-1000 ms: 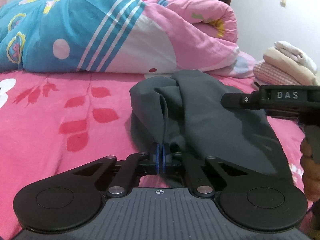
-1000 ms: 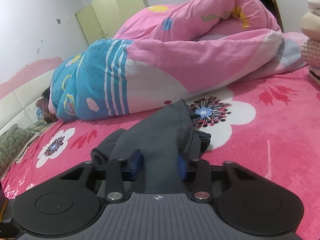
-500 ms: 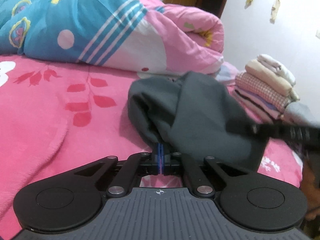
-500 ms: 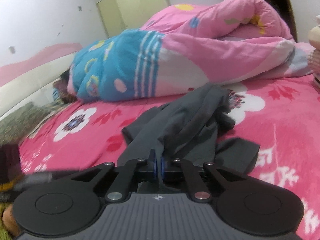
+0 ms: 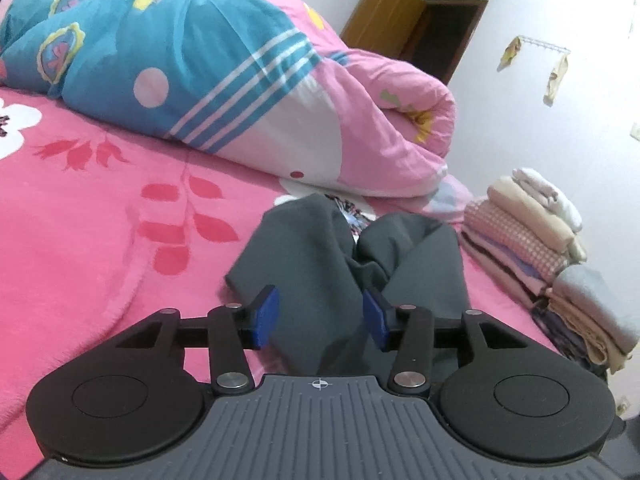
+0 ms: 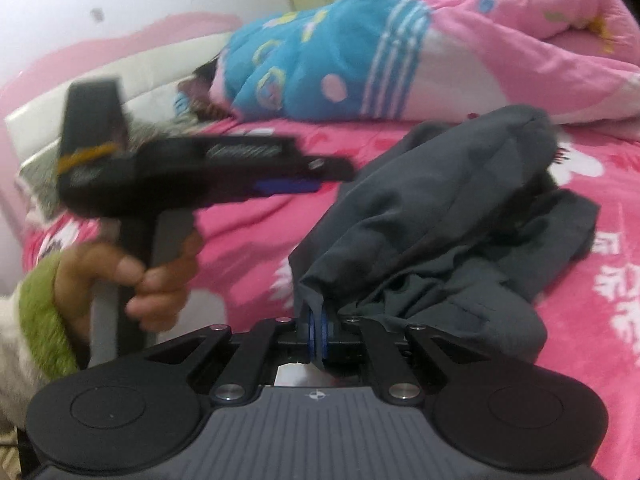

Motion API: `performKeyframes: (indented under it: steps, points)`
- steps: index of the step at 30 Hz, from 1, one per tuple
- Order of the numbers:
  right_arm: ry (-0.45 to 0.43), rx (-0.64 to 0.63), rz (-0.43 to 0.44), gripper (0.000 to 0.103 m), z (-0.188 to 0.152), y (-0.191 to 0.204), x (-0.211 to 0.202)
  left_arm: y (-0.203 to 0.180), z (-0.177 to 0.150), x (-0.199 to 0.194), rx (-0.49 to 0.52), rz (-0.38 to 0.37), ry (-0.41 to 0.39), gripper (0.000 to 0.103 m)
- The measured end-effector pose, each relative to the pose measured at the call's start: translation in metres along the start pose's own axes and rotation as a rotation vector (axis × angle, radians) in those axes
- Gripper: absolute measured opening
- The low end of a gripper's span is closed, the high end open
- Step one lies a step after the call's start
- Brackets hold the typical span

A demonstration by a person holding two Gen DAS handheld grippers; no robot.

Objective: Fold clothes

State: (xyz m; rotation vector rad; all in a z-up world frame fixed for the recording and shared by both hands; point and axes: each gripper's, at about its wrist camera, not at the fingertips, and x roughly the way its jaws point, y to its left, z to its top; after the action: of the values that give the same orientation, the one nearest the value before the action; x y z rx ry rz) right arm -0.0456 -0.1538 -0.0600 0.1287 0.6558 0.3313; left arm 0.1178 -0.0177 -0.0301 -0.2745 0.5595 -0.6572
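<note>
Right wrist view: writing on the left gripper (image 6: 288, 186) blurs unreadably.

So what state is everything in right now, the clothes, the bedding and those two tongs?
Left tongs: open, jaws just opened, grey cloth between the pads but not pressed.
Right tongs: shut on the grey garment's edge.
Grey garment: crumpled, unfolded, on the bed.
Stack of clothes: folded, piled beside the garment.
Quilt: rolled up along the bed.
Pink bedspread: spread flat.
</note>
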Motion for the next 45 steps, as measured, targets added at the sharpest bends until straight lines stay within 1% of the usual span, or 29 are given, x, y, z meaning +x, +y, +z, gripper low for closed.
performKeyframes:
  steps: [1,5,7,9,11,13,14,16,18,20,22,25,27,29,30,31,32,33,35,39,42,45]
  points:
    - [0.003,-0.018,-0.01,0.003,-0.002,0.003,0.0,-0.002,-0.002,0.003,0.016,0.007,0.011,0.046]
    - [0.013,-0.098,-0.07,0.006,-0.009,0.011,-0.009,-0.009,-0.011,0.013,0.094,0.094,0.065,0.043]
    - [0.001,-0.109,-0.09,0.008,-0.009,0.008,-0.022,-0.008,-0.015,0.017,0.104,0.113,0.089,0.042]
    - [-0.024,-0.106,-0.102,0.018,-0.009,0.002,-0.035,-0.007,-0.017,0.018,0.107,0.12,0.104,0.039]
    - [-0.079,-0.076,-0.107,0.042,-0.003,-0.009,-0.051,-0.008,-0.019,0.019,0.115,0.126,0.111,0.038]
    - [-0.146,-0.036,-0.129,0.052,0.009,-0.023,-0.061,-0.009,-0.02,0.019,0.126,0.132,0.117,0.038]
    - [-0.172,-0.013,-0.146,0.06,0.015,-0.03,-0.062,-0.009,-0.021,0.02,0.129,0.135,0.122,0.038]
    - [-0.232,0.062,-0.184,0.069,0.03,-0.051,-0.061,-0.01,-0.022,0.021,0.134,0.141,0.133,0.038]
    - [-0.271,0.178,-0.19,0.072,0.044,-0.077,-0.056,-0.009,-0.022,0.023,0.136,0.144,0.141,0.038]
    - [-0.284,0.32,-0.154,0.073,0.056,-0.106,-0.047,-0.008,-0.023,0.024,0.135,0.145,0.148,0.038]
    - [-0.278,0.426,-0.125,0.073,0.063,-0.131,-0.032,-0.009,-0.023,0.024,0.142,0.146,0.151,0.038]
    - [-0.245,0.516,-0.11,0.073,0.07,-0.153,-0.009,-0.009,-0.024,0.023,0.154,0.148,0.154,0.038]
    - [-0.215,0.558,-0.103,0.07,0.072,-0.16,0.005,-0.01,-0.025,0.023,0.163,0.148,0.154,0.038]
    - [-0.19,0.581,-0.093,0.055,0.072,-0.161,0.018,-0.009,-0.025,0.023,0.165,0.147,0.157,0.038]
    - [-0.182,0.582,-0.087,0.05,0.072,-0.159,0.022,-0.009,-0.024,0.022,0.162,0.146,0.159,0.038]
    - [-0.178,0.566,-0.089,0.034,0.072,-0.154,0.024,-0.008,-0.024,0.022,0.159,0.144,0.161,0.038]
    - [-0.179,0.545,-0.093,0.023,0.073,-0.148,0.025,-0.007,-0.023,0.021,0.154,0.144,0.162,0.038]
    - [-0.18,0.524,-0.098,0.022,0.073,-0.142,0.025,-0.007,-0.023,0.021,0.149,0.143,0.163,0.038]
    - [-0.191,0.466,-0.097,0.012,0.076,-0.128,0.022,-0.005,-0.022,0.02,0.139,0.142,0.163,0.038]
    - [-0.207,0.354,-0.068,0.008,0.082,-0.096,0.01,0.0,-0.02,0.016,0.116,0.14,0.157,0.038]
    - [-0.21,0.294,-0.045,0.007,0.086,-0.075,0.004,0.005,-0.019,0.01,0.092,0.143,0.146,0.038]
    - [-0.205,0.263,-0.019,0.006,0.087,-0.059,0.0,0.011,-0.016,0.003,0.07,0.157,0.127,0.038]
